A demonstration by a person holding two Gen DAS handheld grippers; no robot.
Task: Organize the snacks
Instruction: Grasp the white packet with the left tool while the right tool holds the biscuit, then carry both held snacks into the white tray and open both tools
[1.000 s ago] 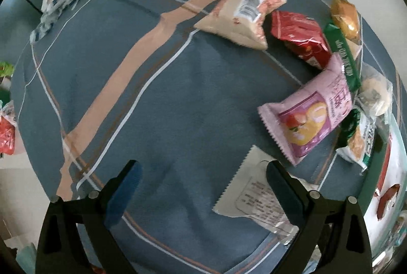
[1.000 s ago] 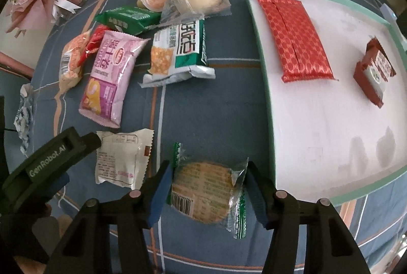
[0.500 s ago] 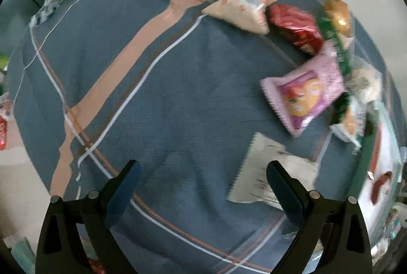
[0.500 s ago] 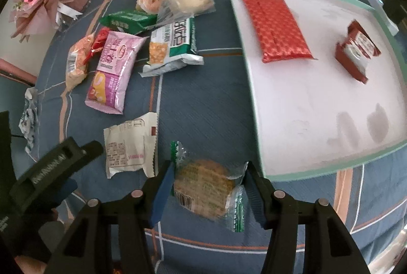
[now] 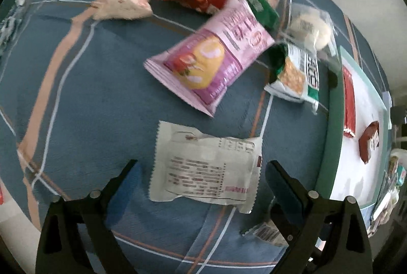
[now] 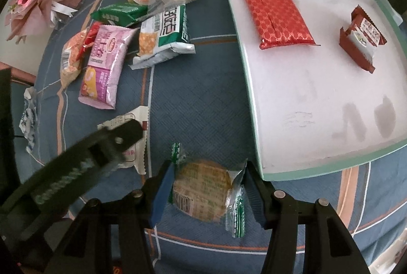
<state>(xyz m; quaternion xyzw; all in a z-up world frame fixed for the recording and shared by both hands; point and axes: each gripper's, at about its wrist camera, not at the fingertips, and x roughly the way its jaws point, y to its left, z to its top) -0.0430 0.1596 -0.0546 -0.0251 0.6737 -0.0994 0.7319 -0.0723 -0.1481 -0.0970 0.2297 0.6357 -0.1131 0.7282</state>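
Tray (image 6: 250, 86), white with green rim, on the tabletop (image 6: 203, 101): holds a red packet (image 6: 273, 13) and a brown packet (image 6: 361, 41), well apart. Right claw (image 6: 206, 191) pinches a round cracker pack (image 6: 203, 194) just beside the tray. Left claw (image 5: 203, 185), spread and closing, straddles a white packet (image 5: 206, 172) untouched.

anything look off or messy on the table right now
Nothing is spilled or torn. The loose snacks lie in a jumbled heap on the blue cloth: the pink packet overlaps a red one, and the green-and-white bag leans on its neighbours. Only two packets sit in the white tray.
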